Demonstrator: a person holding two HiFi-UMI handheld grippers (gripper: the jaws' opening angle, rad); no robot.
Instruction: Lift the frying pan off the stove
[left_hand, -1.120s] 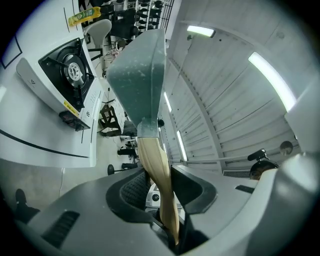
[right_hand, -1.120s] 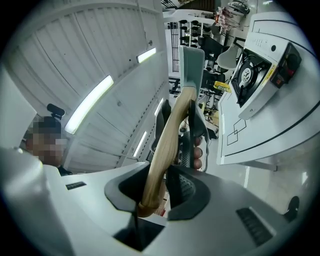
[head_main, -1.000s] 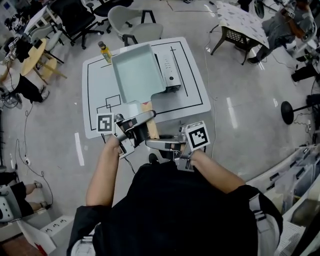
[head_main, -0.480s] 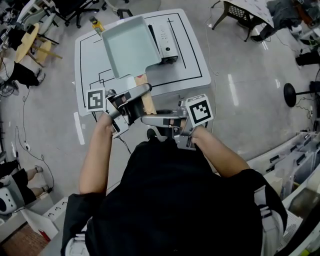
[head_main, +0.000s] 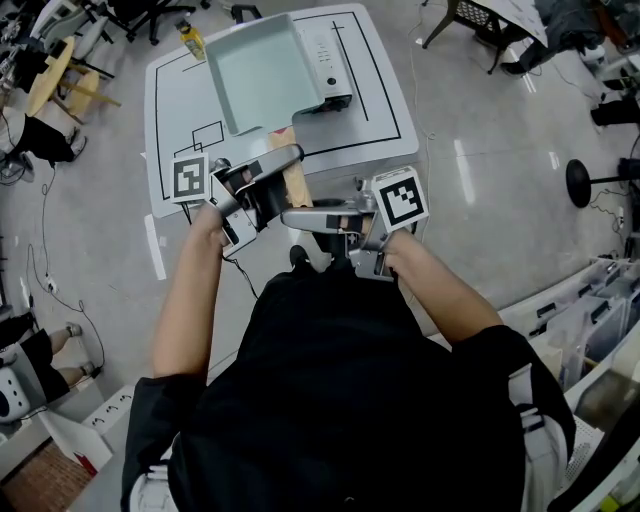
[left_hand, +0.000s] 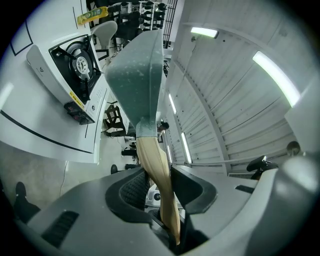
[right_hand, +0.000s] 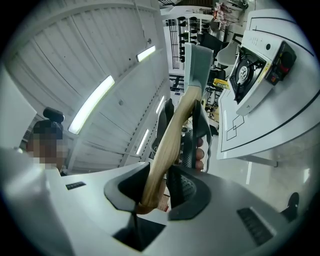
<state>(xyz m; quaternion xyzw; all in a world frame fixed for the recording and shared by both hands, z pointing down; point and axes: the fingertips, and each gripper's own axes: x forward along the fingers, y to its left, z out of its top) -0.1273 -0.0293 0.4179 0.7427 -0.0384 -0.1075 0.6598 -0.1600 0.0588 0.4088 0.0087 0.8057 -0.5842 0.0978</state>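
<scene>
The square pale-green frying pan (head_main: 262, 78) hangs in the air over the white table (head_main: 385, 115), its underside clear of the white stove (head_main: 330, 60). Its wooden handle (head_main: 293, 182) points toward me. My left gripper (head_main: 283, 172) is shut on the handle close to the pan. My right gripper (head_main: 300, 215) is shut on the handle's near end. In the left gripper view the handle (left_hand: 157, 175) runs up between the pads to the pan (left_hand: 135, 75), with the stove's burner (left_hand: 75, 65) at the left. In the right gripper view the handle (right_hand: 170, 145) lies between the pads, and the pan (right_hand: 197, 65) is ahead.
A yellow bottle (head_main: 192, 40) stands at the table's far left corner. Black lines mark the tabletop. A wooden stool (head_main: 60, 85), office chairs and seated people ring the table on the grey floor. Shelving and bins line the right side (head_main: 600, 300).
The head view has shifted, so table, pan and grippers sit higher in the picture. Both grippers keep their hold on the handle, and the pan stays above the stove.
</scene>
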